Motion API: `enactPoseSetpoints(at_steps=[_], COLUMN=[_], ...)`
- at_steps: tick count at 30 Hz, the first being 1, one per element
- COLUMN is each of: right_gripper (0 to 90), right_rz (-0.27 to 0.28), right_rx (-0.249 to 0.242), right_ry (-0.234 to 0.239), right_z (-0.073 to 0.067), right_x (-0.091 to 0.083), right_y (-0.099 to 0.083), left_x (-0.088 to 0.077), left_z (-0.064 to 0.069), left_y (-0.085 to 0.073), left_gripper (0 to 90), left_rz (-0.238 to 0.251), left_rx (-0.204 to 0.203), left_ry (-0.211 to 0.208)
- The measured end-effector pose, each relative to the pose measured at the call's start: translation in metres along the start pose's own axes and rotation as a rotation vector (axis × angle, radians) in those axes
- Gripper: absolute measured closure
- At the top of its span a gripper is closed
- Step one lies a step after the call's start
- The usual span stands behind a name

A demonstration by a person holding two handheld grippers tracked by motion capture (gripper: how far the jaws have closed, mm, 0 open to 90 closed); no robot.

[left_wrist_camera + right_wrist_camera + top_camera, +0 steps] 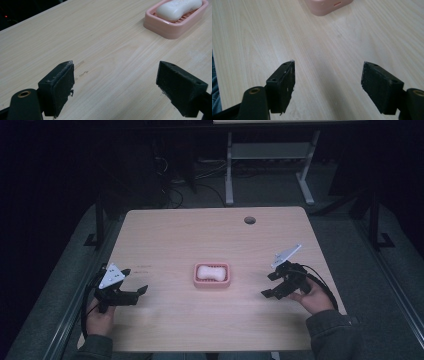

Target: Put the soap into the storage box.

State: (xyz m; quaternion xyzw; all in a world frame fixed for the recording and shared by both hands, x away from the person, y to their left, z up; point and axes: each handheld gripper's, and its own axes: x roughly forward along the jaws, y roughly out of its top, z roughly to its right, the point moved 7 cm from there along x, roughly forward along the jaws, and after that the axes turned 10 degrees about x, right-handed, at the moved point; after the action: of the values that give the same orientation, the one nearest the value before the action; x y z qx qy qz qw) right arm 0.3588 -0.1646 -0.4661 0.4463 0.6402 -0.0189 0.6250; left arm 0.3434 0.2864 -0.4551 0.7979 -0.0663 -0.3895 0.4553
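Fingers [56, 92] on our left gripper [121, 292] and right gripper [274, 285] stand wide and empty; soap [211, 271] sits in its dish [212, 283] mid-table [165, 240], untouched, so nothing is grasped yet.

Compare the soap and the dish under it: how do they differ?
The soap is white; the dish is pink. The soap is a rounded, waisted bar, the dish a rounded rectangle with raised walls and a ribbed floor. The soap is smaller and lies inside the dish. Both sit mid-table, between two open grippers, untouched.
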Motion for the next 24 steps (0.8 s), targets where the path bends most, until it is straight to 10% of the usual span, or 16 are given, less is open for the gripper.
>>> enactPoseSetpoints(at_steps=[24], right_gripper=[24.2], right_rz=[0.026], right_rx=[0.05], right_ry=[-0.032], right_z=[-0.003], right_x=[-0.008], right_y=[-0.049], left_x=[0.002], left_z=[0.003], left_y=[0.0], left_gripper=[14.5], left_rz=[-0.013], left_rx=[0.02], left_ry=[-0.005])
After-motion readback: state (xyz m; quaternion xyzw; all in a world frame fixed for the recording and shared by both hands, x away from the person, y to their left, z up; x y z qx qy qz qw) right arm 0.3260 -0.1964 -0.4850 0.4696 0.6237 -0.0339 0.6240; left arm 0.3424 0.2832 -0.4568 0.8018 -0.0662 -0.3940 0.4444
